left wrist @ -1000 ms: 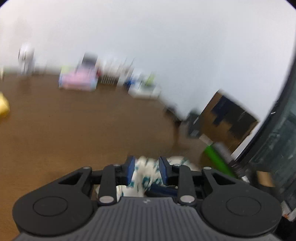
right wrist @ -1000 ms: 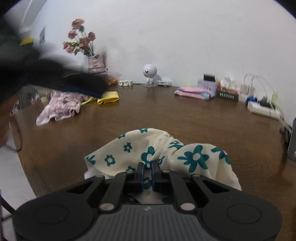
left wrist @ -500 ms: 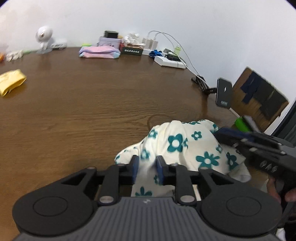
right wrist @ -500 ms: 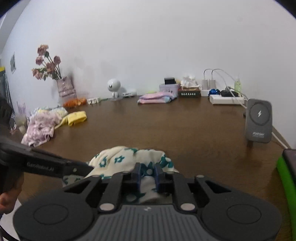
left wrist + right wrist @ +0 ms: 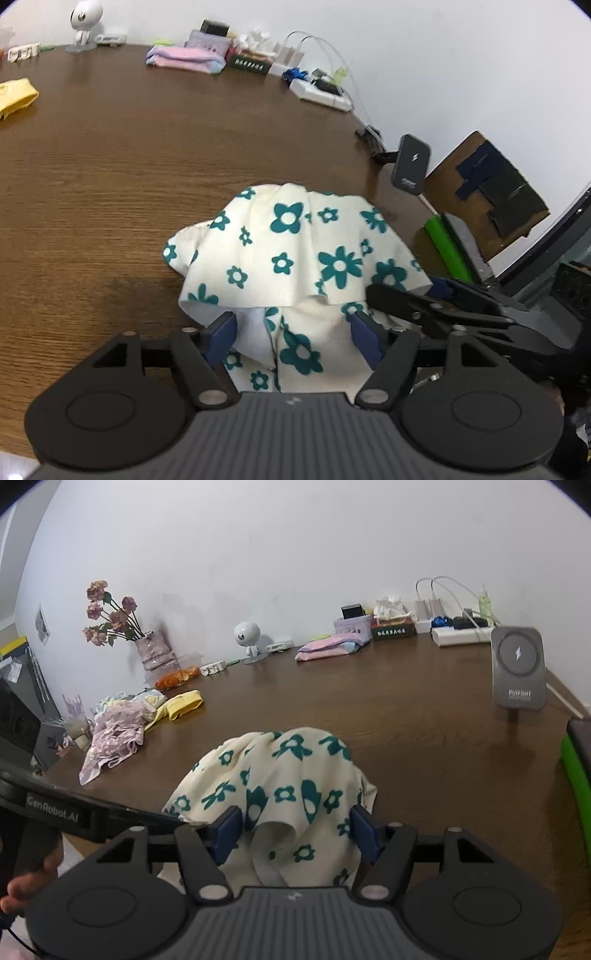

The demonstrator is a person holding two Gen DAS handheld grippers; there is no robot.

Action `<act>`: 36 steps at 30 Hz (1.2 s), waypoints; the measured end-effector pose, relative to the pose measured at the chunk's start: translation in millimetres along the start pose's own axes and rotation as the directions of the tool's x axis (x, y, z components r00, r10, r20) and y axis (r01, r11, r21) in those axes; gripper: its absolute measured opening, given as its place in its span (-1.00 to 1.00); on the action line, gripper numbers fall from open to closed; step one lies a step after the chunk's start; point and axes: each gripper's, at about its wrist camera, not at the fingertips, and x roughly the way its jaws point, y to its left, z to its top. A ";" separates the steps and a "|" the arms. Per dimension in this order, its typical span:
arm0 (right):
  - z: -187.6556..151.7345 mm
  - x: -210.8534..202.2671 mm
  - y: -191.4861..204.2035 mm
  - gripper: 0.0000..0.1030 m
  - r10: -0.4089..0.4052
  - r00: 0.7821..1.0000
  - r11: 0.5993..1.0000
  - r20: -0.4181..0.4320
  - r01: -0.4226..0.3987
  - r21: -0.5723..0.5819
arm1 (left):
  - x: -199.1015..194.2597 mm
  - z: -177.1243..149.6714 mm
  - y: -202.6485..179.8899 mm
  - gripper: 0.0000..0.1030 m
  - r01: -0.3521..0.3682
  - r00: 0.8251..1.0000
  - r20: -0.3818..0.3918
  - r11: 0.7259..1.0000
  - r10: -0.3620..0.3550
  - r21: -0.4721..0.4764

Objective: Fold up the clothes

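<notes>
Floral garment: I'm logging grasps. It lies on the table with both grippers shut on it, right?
No. The floral garment lies on the table, but both views show the left gripper and right gripper open.

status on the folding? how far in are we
Done: a pink folded stack sits by the far wall. In hand: the floral garment lies bunched on the table; both left tongs and right tongs are open around it, gripping nothing. Left: flattening and folding it, plus the pink lace pile and yellow garment.
</notes>
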 end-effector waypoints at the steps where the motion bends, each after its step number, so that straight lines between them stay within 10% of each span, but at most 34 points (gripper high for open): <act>1: -1.0 -1.1 -0.2 0.24 0.000 1.000 1.000 0.000 0.000 -0.007 | -6.4 0.6 -0.6 0.36 -0.006 1.000 0.026 1.000 0.006 0.006; 9: -3.0 -2.1 3.5 0.24 0.004 1.000 1.000 -0.009 -0.004 -0.030 | -12.8 19.6 6.7 0.58 -0.111 0.991 0.078 0.992 0.106 0.067; 15: -5.4 -4.9 7.5 0.24 0.008 1.000 0.999 -0.003 -0.008 -0.035 | 3.8 10.1 10.3 0.59 0.119 0.993 0.001 0.993 -0.119 -0.023; 20: -4.1 -1.8 9.4 0.25 0.027 0.999 0.998 -0.019 -0.028 -0.050 | 16.9 5.1 4.0 0.73 0.169 0.984 -0.046 0.984 -0.171 -0.051; 24: -6.3 2.7 7.5 -0.23 0.037 0.999 0.998 -0.032 -0.038 -0.043 | 20.8 3.2 8.7 -0.31 0.170 0.983 -0.052 0.984 -0.173 -0.058; 30: -6.0 -14.3 6.4 -0.24 0.018 0.999 0.992 -0.032 -0.021 -0.121 | -12.7 -4.1 16.1 -0.01 0.144 0.989 -0.051 0.984 -0.139 0.107; 33: -10.6 -44.7 12.1 0.27 0.044 0.999 0.941 0.010 -0.038 -0.336 | -43.6 -20.1 -3.6 0.62 -0.006 0.998 0.064 0.929 -0.019 0.369; 36: -19.6 -64.3 28.2 0.41 0.097 0.995 0.806 -0.017 -0.089 -0.585 | -44.4 -39.2 -29.3 0.81 -0.080 0.989 0.149 0.802 -0.011 0.592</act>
